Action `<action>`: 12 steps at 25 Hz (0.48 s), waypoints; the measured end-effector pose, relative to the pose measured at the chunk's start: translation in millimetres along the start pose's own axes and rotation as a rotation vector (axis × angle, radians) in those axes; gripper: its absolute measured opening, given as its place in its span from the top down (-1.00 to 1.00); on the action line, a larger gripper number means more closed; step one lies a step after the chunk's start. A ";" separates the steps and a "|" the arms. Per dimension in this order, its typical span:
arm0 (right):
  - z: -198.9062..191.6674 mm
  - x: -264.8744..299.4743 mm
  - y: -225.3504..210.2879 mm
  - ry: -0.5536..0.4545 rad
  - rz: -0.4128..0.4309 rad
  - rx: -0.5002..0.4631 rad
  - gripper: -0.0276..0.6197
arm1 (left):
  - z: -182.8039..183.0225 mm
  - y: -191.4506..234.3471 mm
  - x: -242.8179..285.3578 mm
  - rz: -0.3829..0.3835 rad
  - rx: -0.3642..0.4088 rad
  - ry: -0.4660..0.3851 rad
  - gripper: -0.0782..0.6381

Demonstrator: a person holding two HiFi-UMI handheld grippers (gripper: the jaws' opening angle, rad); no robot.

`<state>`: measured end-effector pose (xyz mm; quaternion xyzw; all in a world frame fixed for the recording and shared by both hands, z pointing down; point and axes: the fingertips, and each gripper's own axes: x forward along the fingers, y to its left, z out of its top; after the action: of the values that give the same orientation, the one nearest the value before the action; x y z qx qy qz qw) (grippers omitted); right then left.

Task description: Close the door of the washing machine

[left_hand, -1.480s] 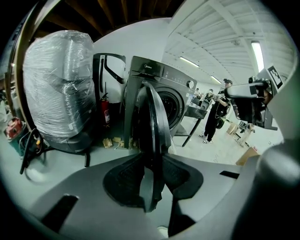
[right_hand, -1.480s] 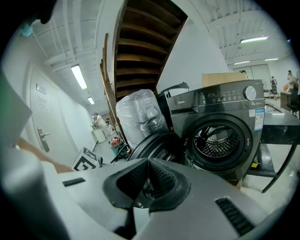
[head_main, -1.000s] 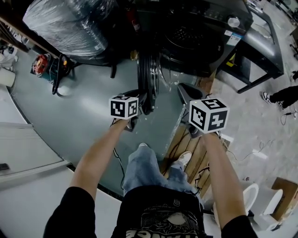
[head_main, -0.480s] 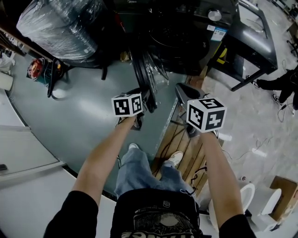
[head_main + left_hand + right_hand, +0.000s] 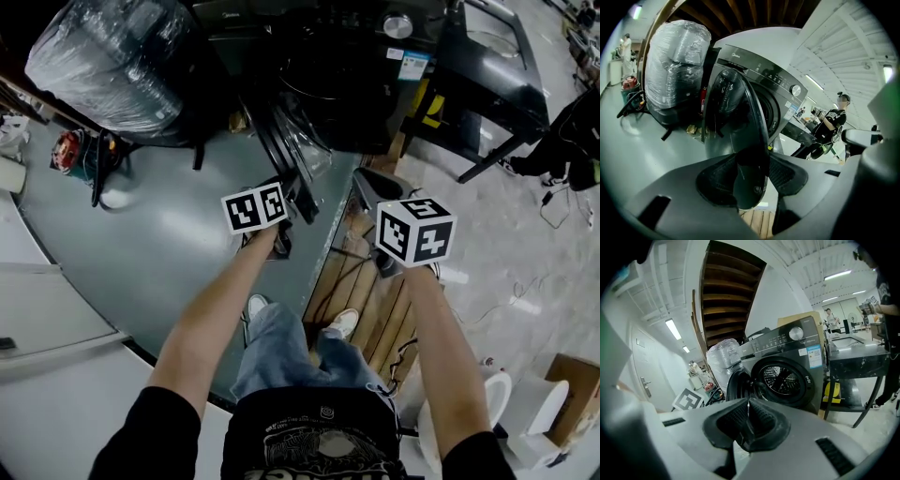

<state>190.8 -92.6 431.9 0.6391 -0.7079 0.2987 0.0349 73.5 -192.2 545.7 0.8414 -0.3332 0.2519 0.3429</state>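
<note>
The left hand-held gripper has just been widening its jaws off the door rim between them, leaving it ajar, unlatched, at the washing machine; the right hand-held gripper is pinched together, empty

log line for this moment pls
door: open | left gripper: jaws have just been opening, door edge between them | right gripper: jaws together, empty
</note>
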 end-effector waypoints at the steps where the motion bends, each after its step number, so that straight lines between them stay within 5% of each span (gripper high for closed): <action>1: 1.3 -1.9 -5.6 -0.002 -0.002 0.003 0.84 | 1.2 -4.6 4.2 -0.001 -0.004 0.001 0.23; 12: 4.3 -23.9 -45.8 -0.007 -0.013 0.012 0.85 | 13.1 -43.5 37.0 -0.030 -0.035 -0.003 0.15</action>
<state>238.9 -73.7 435.4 0.6451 -0.7019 0.3005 0.0306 132.0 -192.8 543.7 0.8405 -0.3255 0.2395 0.3608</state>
